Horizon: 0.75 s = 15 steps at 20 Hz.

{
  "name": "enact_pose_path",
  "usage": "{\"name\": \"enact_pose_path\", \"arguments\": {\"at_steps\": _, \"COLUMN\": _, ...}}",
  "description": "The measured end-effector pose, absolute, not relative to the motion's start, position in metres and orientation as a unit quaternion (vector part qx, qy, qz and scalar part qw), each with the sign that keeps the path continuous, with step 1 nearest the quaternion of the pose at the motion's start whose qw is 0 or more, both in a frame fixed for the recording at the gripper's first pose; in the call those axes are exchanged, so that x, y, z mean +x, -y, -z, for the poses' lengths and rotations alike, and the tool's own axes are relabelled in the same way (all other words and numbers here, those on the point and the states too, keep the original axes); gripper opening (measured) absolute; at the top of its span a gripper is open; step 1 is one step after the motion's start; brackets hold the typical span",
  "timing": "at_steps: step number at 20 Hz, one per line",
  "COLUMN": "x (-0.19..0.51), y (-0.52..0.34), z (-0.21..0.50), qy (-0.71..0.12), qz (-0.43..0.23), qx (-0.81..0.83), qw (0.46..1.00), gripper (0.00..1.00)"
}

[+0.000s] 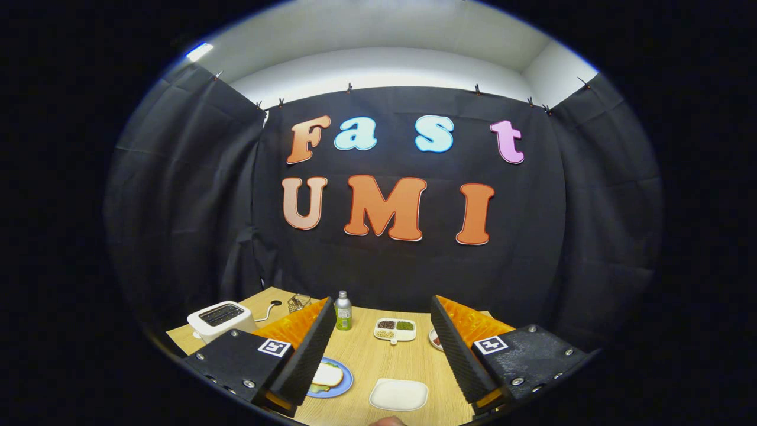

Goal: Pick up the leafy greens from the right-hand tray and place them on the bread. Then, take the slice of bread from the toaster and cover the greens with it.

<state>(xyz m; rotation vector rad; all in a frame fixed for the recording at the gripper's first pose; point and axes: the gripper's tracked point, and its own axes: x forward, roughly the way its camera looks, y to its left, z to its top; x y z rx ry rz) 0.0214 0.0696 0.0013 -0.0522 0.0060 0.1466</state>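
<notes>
Black cloth walls (195,195) hang around my light wooden table (378,361); a white ceiling (378,35) glows at upper frame.

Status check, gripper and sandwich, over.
Gripper open, above table. Bread on blue plate, greens under it. Toaster beyond. Nothing in the way.

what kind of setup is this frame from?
Likely a staged recording booth, not a real kitchen: black cloth walls clipped up around a small wooden table, set with a toaster, a bottle and a plate of bread. The gripper hangs over it, jaws open.
</notes>
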Motion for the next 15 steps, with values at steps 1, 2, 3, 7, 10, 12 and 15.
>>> {"name": "enact_pose_path", "arguments": {"at_steps": 1, "x": 0.018, "y": -0.070, "z": -0.003, "qy": 0.000, "qz": -0.075, "qx": -0.024, "qw": 0.997, "gripper": 0.97}}
{"name": "enact_pose_path", "arguments": {"at_steps": 2, "x": 0.016, "y": -0.070, "z": -0.003, "qy": 0.003, "qz": -0.076, "qx": -0.023, "qw": 0.997, "gripper": 0.97}}
{"name": "enact_pose_path", "arguments": {"at_steps": 3, "x": 0.015, "y": -0.069, "z": -0.005, "qy": 0.007, "qz": -0.076, "qx": -0.023, "qw": 0.997, "gripper": 0.97}}
{"name": "enact_pose_path", "arguments": {"at_steps": 7, "x": 0.011, "y": -0.062, "z": -0.008, "qy": 0.021, "qz": -0.069, "qx": -0.025, "qw": 0.997, "gripper": 0.97}}
{"name": "enact_pose_path", "arguments": {"at_steps": 10, "x": 0.007, "y": -0.064, "z": -0.010, "qy": 0.027, "qz": -0.074, "qx": -0.021, "qw": 0.997, "gripper": 0.97}}
{"name": "enact_pose_path", "arguments": {"at_steps": 12, "x": 0.007, "y": -0.062, "z": -0.009, "qy": 0.031, "qz": -0.077, "qx": -0.019, "qw": 0.996, "gripper": 0.97}}
{"name": "enact_pose_path", "arguments": {"at_steps": 15, "x": 0.007, "y": -0.061, "z": -0.009, "qy": 0.034, "qz": -0.077, "qx": -0.019, "qw": 0.996, "gripper": 0.97}}
